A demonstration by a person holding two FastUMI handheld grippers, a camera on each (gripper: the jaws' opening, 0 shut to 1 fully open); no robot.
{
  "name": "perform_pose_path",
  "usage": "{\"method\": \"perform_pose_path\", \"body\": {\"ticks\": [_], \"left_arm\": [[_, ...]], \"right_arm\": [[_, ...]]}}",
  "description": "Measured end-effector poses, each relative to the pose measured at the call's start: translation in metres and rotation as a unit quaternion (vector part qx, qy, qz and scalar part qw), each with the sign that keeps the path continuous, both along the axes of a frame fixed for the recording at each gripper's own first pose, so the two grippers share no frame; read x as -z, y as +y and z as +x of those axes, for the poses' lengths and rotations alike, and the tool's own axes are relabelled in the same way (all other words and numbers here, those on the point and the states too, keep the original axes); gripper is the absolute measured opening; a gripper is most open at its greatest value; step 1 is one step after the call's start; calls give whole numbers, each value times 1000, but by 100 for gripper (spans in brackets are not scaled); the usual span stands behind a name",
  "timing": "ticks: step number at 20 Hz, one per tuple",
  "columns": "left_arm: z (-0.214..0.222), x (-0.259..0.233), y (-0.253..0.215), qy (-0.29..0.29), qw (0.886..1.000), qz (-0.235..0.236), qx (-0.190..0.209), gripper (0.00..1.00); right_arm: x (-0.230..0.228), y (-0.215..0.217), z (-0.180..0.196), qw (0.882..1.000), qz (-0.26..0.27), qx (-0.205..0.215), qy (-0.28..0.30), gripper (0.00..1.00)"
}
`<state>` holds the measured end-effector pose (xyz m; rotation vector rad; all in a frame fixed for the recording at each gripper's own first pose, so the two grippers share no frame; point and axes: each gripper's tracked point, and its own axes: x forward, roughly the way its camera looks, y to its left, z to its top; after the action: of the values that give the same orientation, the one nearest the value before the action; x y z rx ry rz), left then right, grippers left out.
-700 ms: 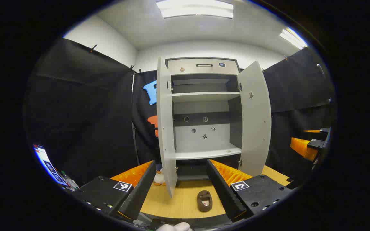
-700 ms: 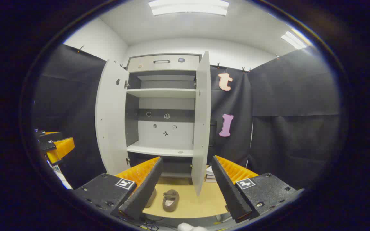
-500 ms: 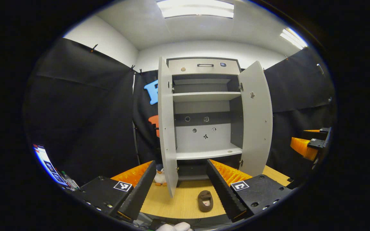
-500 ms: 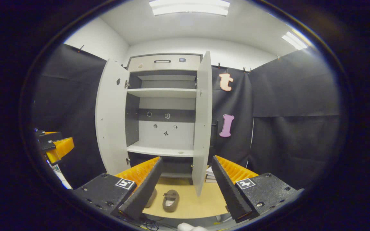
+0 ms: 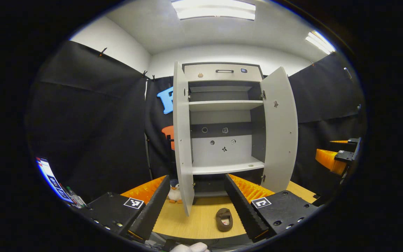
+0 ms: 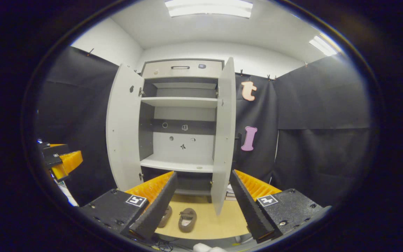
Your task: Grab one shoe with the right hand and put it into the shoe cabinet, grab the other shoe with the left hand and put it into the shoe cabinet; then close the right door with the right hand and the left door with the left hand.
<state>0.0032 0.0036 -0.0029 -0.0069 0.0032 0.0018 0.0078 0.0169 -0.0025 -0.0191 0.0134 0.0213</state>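
Note:
A white shoe cabinet (image 5: 224,119) (image 6: 180,115) stands ahead with both doors swung open and bare shelves inside. Two brown shoes lie on the wooden floor board in front of it: one shoe (image 6: 187,219) between the right gripper's fingers' line of sight, the other (image 6: 166,216) partly hidden behind a finger. One brown shoe (image 5: 224,219) lies low in the left gripper view. My left gripper (image 5: 196,204) is open and holds nothing. My right gripper (image 6: 201,206) is open too, well above the shoes. Each gripper appears at the edge of the other's view (image 5: 338,159) (image 6: 59,161).
The left door (image 5: 182,136) and right door (image 6: 224,133) jut out toward me over the wooden board (image 5: 201,220). A small penguin toy (image 5: 174,193) stands by the left door's foot. Black cloth walls close both sides. A screen (image 5: 52,180) sits low left.
Both views have shifted slightly: the cabinet sits a little farther right and lower in the right gripper view, and the second shoe shows more. Both grippers stay open.

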Motion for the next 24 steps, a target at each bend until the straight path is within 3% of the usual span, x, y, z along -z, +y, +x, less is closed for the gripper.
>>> {"method": "perform_pose_path", "body": {"ticks": [5, 9, 16, 19, 20, 21, 24], "left_arm": [[4, 9, 1, 13, 1000, -5, -7, 96], [11, 24, 10, 33, 999, 3, -28, 96], [16, 34, 18, 62, 996, 24, -60, 96], [18, 40, 20, 75, 994, 25, -75, 96], [22, 43, 19, 80, 994, 23, -77, 96], [26, 44, 18, 83, 993, 22, -81, 96], [38, 42, 21, 87, 991, 26, -96, 96]], "right_arm": [[50, 7, 19, 997, -17, -14, 68, 100], [122, 15, 39, 988, -39, -38, 145, 100], [259, 51, 84, 953, -17, -92, 287, 99], [312, 67, 109, 936, 7, -102, 336, 99], [325, 73, 119, 932, 21, -104, 347, 94], [339, 78, 128, 926, 29, -104, 361, 96], [377, 91, 155, 915, 45, -103, 388, 91]]}}
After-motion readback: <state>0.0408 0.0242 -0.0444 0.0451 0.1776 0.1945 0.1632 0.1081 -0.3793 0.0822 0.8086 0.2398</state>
